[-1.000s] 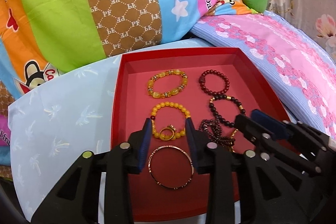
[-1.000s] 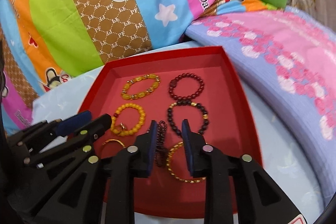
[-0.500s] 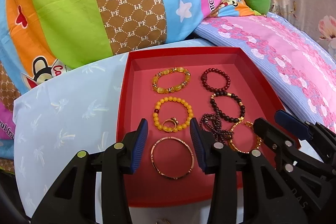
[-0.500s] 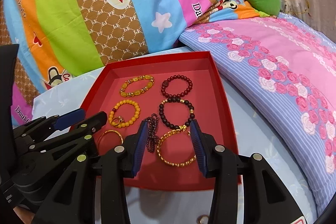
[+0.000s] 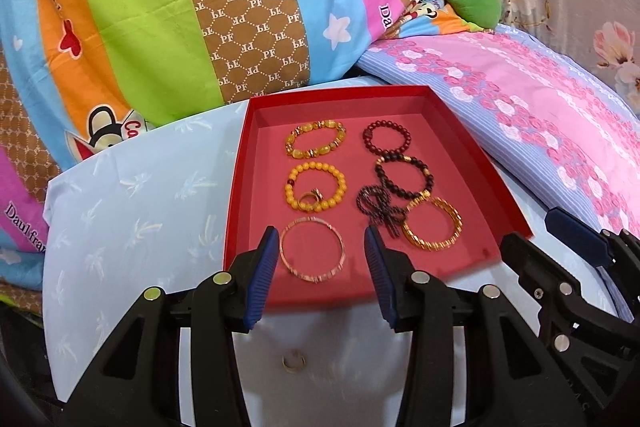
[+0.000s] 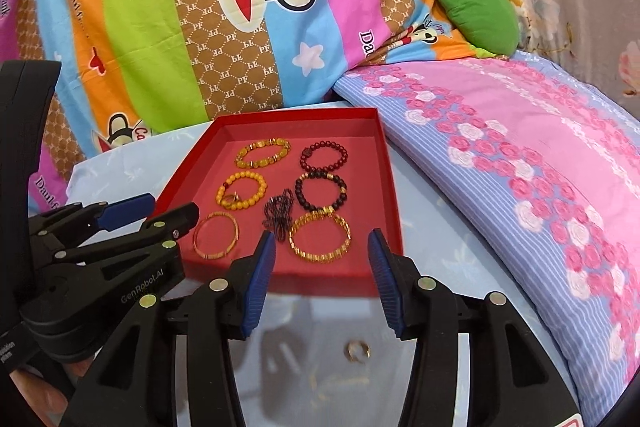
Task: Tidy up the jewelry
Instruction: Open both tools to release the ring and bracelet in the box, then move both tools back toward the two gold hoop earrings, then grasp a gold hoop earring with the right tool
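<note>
**Grippers back off tray, ring left outside**

Left gripper (image 5: 320, 267) and right gripper (image 6: 322, 269): fingers just been opening, part-open, nothing held. Bracelets lie sorted in red tray (image 5: 240, 187). Loose ring (image 5: 293, 362) on bedsheet just before tray; approach from above, pinch gently.

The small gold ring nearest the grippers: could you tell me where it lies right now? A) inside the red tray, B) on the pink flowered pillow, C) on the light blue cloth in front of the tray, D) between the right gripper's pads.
C: the small gold ring lies on the light blue cloth, outside the red tray, with no pads touching it.
</note>
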Available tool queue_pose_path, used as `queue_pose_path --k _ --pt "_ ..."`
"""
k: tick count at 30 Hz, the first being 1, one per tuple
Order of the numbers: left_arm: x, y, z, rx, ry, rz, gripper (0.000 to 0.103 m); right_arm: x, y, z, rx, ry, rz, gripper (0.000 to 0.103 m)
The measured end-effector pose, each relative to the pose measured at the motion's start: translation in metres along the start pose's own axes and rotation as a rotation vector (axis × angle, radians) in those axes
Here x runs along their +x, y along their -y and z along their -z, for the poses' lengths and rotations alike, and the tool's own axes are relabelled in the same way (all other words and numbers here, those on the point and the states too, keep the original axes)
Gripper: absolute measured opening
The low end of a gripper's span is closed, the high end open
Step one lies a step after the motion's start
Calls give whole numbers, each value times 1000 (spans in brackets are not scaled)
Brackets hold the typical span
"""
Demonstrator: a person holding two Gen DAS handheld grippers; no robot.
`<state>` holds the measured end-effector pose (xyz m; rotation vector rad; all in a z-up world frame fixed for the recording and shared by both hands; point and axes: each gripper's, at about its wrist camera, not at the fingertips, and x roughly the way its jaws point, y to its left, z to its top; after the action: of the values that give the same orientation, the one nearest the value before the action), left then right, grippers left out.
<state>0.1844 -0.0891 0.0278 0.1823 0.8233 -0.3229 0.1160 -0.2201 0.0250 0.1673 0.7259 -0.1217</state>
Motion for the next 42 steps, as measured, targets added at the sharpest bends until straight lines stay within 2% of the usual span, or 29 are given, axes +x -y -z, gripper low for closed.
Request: queue_pose_path --k 11,22,42 --pt "-24 15 36 0 -10 10 43 -24 14 43 21 -37 7 47" --pt "-29 0 78 -54 -50 6 43 -18 36 82 51 -109 42 47" --pt "-14 -41 104 -123 -103 -35 43 28 24 76 15 -155 49 46"
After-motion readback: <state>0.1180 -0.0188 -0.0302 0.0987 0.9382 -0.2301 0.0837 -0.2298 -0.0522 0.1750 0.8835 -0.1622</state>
